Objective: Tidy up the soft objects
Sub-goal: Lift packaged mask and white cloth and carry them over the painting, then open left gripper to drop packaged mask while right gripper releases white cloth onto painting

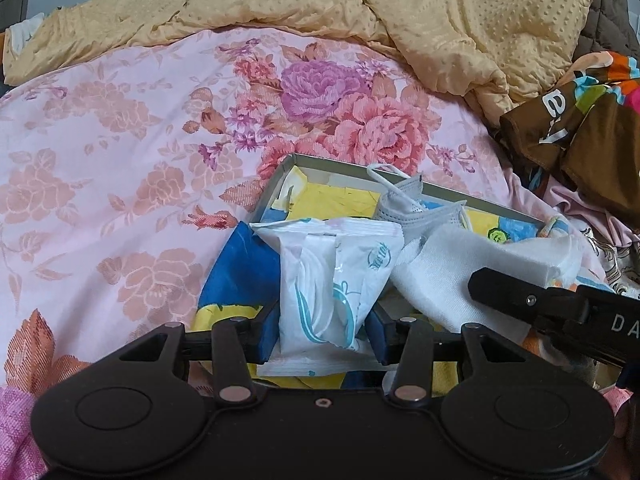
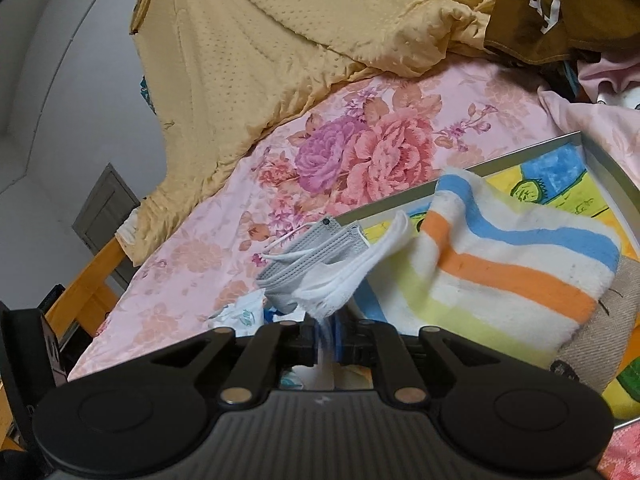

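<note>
In the left wrist view my left gripper (image 1: pixel 325 332) is shut on a white tissue pack (image 1: pixel 332 280) with teal print, held over the near-left corner of a colourful box (image 1: pixel 280 174). A grey face mask (image 1: pixel 404 200) and a white cloth (image 1: pixel 448 276) lie in the box. In the right wrist view my right gripper (image 2: pixel 330 340) is shut on the white cloth (image 2: pixel 352 280), beside the grey mask (image 2: pixel 316 256). A striped towel (image 2: pixel 500 268) lies in the box (image 2: pixel 400 196). The right gripper's black finger also shows in the left wrist view (image 1: pixel 520 296).
The box sits on a pink floral bedsheet (image 1: pixel 120 140). A yellow dotted quilt (image 1: pixel 360 4) is bunched at the far side. Brown printed clothing (image 1: pixel 580 128) is piled at the right. A wooden bed frame (image 2: pixel 88 280) and grey wall are at the left.
</note>
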Demonstrator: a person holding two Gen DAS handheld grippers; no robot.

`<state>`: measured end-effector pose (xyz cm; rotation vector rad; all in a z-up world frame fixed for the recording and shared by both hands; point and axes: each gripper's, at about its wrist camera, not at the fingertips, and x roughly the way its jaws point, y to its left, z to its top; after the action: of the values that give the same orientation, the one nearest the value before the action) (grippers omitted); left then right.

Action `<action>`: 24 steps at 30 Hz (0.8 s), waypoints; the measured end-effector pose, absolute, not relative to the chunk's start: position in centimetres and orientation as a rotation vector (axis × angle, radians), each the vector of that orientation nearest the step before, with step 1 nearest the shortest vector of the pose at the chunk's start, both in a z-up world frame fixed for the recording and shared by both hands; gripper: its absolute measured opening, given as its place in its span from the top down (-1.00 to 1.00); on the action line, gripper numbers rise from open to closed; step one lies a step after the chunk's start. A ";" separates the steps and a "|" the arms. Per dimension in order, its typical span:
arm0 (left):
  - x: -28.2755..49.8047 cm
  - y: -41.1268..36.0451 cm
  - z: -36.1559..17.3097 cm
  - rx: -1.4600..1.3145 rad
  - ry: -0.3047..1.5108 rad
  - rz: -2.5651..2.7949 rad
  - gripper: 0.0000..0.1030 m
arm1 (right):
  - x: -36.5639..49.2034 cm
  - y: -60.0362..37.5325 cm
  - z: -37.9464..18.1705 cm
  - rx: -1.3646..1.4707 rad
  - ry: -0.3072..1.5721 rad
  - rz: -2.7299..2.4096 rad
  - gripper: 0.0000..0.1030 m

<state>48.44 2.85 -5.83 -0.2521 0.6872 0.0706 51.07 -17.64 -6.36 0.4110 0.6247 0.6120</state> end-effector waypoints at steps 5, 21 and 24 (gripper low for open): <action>48.5 2.9 -5.9 -0.263 0.701 0.071 0.04 | 51.0 -17.7 -6.4 0.413 0.639 0.598 0.58; 46.5 3.3 -6.2 -0.297 0.691 0.092 -0.39 | 50.3 -18.2 -5.5 0.424 0.679 0.628 -0.31; 45.8 3.4 -5.7 -0.313 0.678 0.097 -0.48 | 49.9 -18.2 -5.1 0.420 0.688 0.635 -0.45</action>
<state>45.83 3.44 -5.68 -0.3129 0.6775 0.0966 49.85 -18.24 -5.13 0.4204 0.6878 0.6346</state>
